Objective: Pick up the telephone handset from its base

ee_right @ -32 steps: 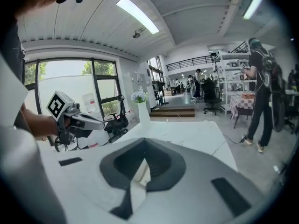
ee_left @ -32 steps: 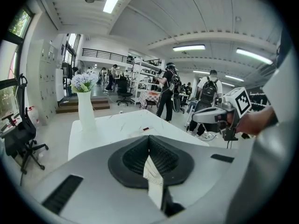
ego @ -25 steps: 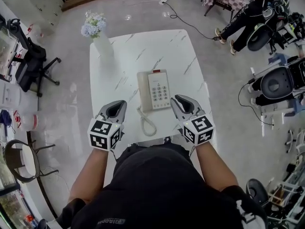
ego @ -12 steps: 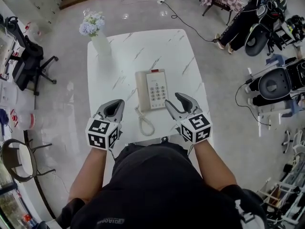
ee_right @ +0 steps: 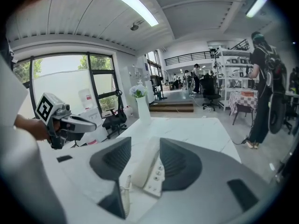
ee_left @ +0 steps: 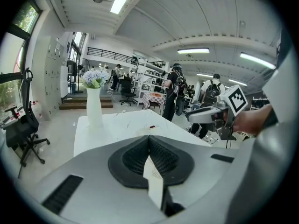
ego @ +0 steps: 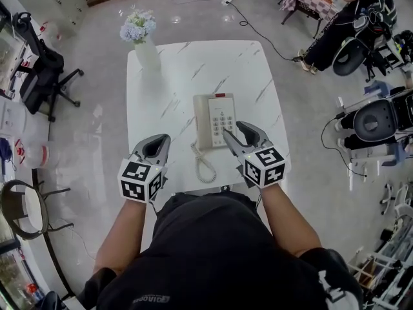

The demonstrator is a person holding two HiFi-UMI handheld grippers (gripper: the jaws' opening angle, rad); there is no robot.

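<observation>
Left gripper (ego: 157, 144) at the near edge of the table (ego: 193, 63), jaws together, empty. Right gripper (ego: 236, 132) stood wide over the near end of the base (ego: 224, 116), pressing nothing. Handset (ego: 203, 121) lay cradled on the base's left side. Vase (ego: 146, 51) at far corner.

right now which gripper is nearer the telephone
Right. The right gripper hovers over the near right edge of the telephone; the left gripper sits clear of it, to its left beyond the coiled cord.

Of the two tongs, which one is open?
The right tongs, at the near end of the telephone: their two halves stand apart, and the telephone shows through the gap. The left tongs are shut and farther from the telephone.
</observation>
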